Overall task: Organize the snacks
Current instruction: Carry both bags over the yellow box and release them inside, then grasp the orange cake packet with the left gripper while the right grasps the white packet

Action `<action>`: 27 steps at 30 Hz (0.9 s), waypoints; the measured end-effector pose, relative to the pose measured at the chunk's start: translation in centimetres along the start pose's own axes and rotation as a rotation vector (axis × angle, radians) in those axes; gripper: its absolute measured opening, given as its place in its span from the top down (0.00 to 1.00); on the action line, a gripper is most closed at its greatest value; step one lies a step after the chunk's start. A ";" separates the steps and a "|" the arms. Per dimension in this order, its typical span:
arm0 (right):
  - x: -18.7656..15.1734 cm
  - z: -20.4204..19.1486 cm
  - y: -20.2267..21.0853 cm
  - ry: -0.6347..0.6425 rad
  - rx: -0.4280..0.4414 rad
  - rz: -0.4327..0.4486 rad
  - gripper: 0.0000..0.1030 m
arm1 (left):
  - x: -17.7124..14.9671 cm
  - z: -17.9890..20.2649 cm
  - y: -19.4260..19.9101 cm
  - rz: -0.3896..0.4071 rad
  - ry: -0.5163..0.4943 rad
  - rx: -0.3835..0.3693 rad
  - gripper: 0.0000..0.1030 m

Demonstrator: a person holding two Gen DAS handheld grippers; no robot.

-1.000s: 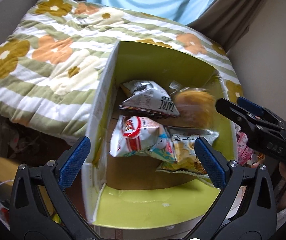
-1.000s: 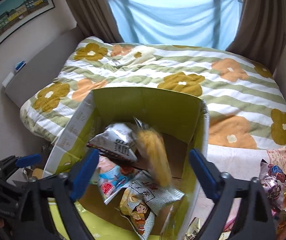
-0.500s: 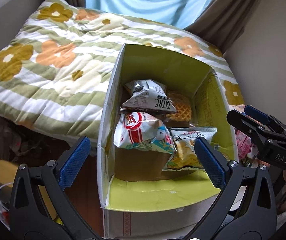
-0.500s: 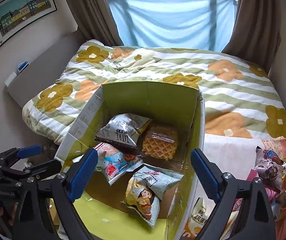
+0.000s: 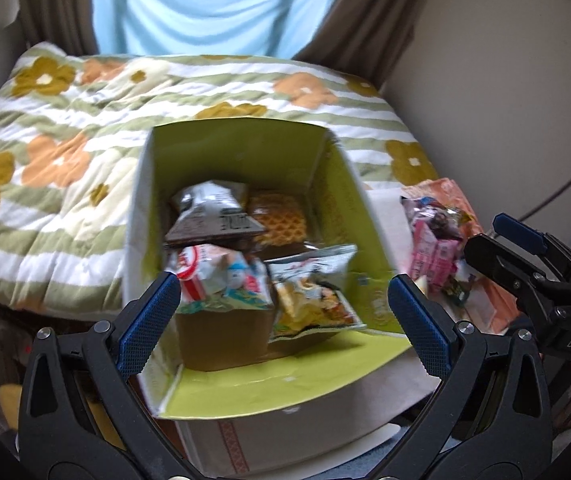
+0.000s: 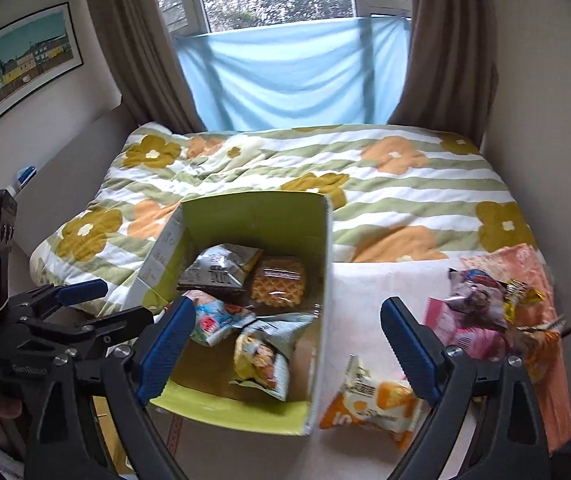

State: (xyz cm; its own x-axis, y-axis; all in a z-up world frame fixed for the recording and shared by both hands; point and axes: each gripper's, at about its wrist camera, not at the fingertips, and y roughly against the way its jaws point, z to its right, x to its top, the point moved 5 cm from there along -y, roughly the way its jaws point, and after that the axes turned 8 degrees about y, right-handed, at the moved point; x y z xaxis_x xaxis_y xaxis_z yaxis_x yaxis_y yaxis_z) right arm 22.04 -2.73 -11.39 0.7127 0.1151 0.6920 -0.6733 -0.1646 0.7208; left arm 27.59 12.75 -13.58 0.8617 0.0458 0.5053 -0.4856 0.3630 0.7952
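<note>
Both grippers, left [image 5: 283, 308] and right [image 6: 285, 344], gape empty above the box [image 6: 323, 264]; orange packet [image 6: 369, 404] lies just right of it, likely light, crinkly, slippery, best pinched at a sealed end.

Your left hand-held gripper [image 5: 281, 324] hangs open above the green-lined box [image 5: 245, 152], which holds four snack packets. More snacks [image 5: 437, 240] lie right of it, near your right hand-held gripper [image 5: 501, 240].
</note>
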 end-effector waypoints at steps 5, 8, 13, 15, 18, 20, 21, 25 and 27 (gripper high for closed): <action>-1.4 3.9 2.2 -0.066 -0.037 0.018 0.11 | -1.0 3.9 -0.5 -0.018 -0.047 -0.029 0.01; -1.9 6.2 3.3 -0.096 -0.041 0.032 0.11 | -1.7 6.5 -0.7 -0.019 -0.067 -0.032 0.01; -2.8 10.2 5.1 -0.106 -0.035 0.054 0.10 | -3.1 11.0 -1.3 -0.004 -0.065 -0.022 0.01; -3.7 12.3 6.2 -0.100 -0.033 0.055 0.11 | -3.8 13.0 -2.2 -0.015 -0.054 -0.016 0.01; -5.1 15.5 7.2 -0.085 -0.032 0.043 0.10 | -5.0 16.1 -3.4 -0.023 -0.055 0.004 0.00; -6.1 17.4 7.3 -0.076 -0.030 0.024 0.10 | -6.0 18.2 -4.3 -0.024 -0.053 0.028 0.00; -6.8 18.5 7.2 -0.072 -0.023 0.012 0.10 | -6.4 18.9 -4.7 -0.025 -0.049 0.036 0.00; -9.2 21.7 6.7 -0.042 -0.004 -0.037 0.10 | -8.8 21.5 -6.9 -0.023 -0.016 0.095 0.00; -10.6 23.1 6.1 -0.015 0.008 -0.070 0.10 | -10.0 22.4 -8.1 -0.019 -0.002 0.134 0.00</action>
State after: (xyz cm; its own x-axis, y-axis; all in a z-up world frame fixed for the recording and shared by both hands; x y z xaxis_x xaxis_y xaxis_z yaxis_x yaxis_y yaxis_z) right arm 14.93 -27.61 -15.20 0.7606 0.1117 0.6395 -0.6206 -0.1643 0.7667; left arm 19.64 -11.49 -17.54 0.8705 0.0380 0.4907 -0.4849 0.2365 0.8420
